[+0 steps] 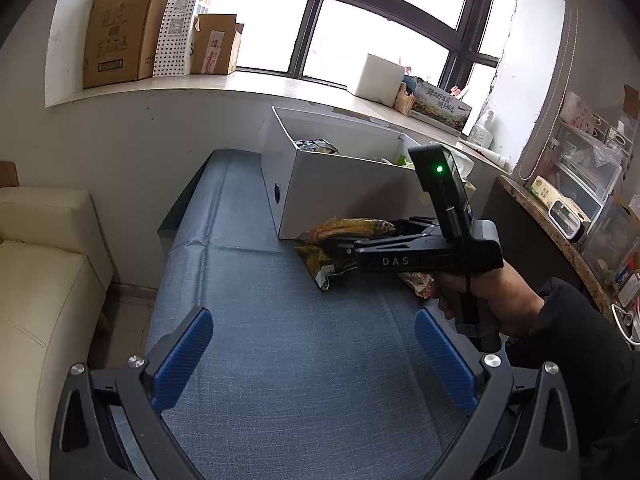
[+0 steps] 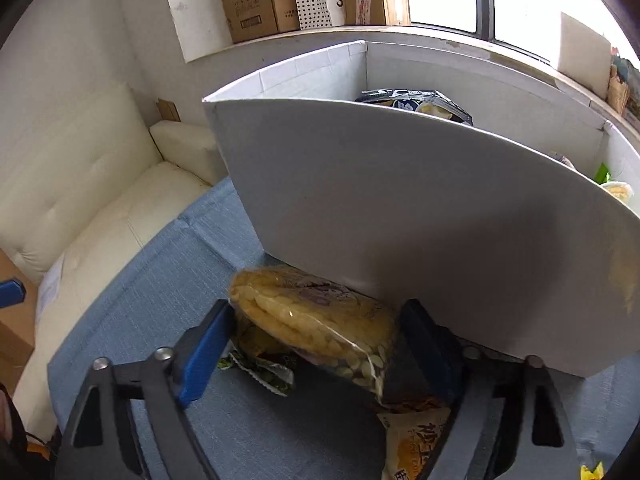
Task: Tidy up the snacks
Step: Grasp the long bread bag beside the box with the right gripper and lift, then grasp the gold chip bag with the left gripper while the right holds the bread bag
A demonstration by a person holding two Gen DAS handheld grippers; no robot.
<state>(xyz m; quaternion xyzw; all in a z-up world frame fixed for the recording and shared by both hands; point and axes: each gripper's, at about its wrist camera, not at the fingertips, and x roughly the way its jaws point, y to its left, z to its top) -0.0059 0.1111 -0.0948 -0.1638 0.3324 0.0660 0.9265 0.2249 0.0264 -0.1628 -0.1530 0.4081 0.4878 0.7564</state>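
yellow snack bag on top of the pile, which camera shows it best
The right wrist view: the yellow snack bag fills the foreground between the right hand-held gripper fingers, its contents visible through clear film. The left wrist view shows it small, beside the white box, partly hidden by that gripper.

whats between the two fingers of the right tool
In the right wrist view, a clear yellow snack bag lies between the blue fingers of the right tool, stacked on other packets beside the white box.

One open white cardboard box (image 2: 400, 208) stands on the table (image 1: 280, 360), four crinkly snack packets (image 2: 320, 312) lie before it, and three brown cardboard cartons (image 1: 120, 28) line the windowsill.
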